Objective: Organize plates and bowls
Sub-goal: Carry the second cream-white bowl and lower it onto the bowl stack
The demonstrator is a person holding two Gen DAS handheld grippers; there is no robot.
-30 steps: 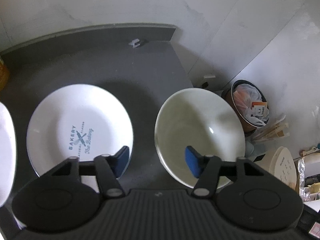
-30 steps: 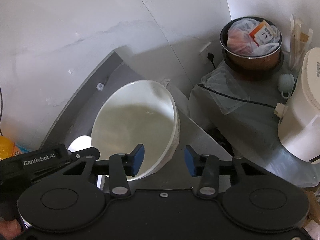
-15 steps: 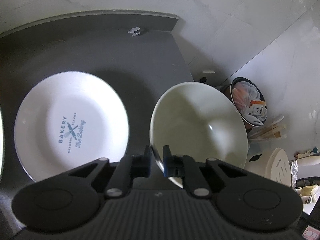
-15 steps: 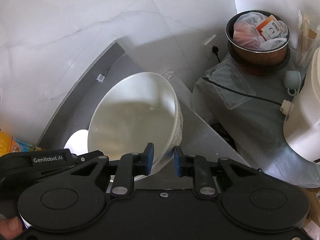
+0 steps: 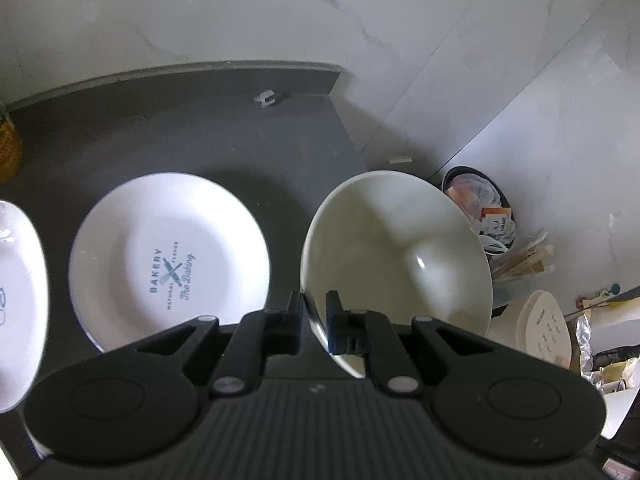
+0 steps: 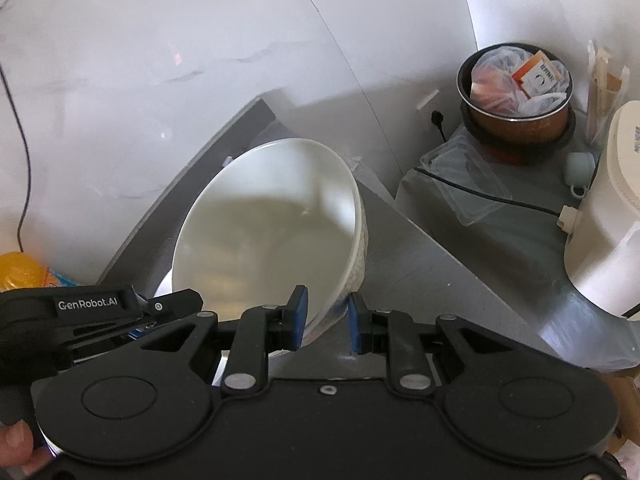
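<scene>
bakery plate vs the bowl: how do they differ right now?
The bakery plate is shallow and flat; the bowl is deep. The plate carries blue print; the bowl's inside is plain. The plate lies free on the dark counter; the bowl's rim is pinched by the left gripper and the right gripper. Both are white, round and empty.

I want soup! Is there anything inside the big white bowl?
Nothing shows inside the white bowl: just its shiny bare inside. The left gripper and right gripper pinch its rim, and their fingers hide small bits of it. What is under the bowl is hidden.
</scene>
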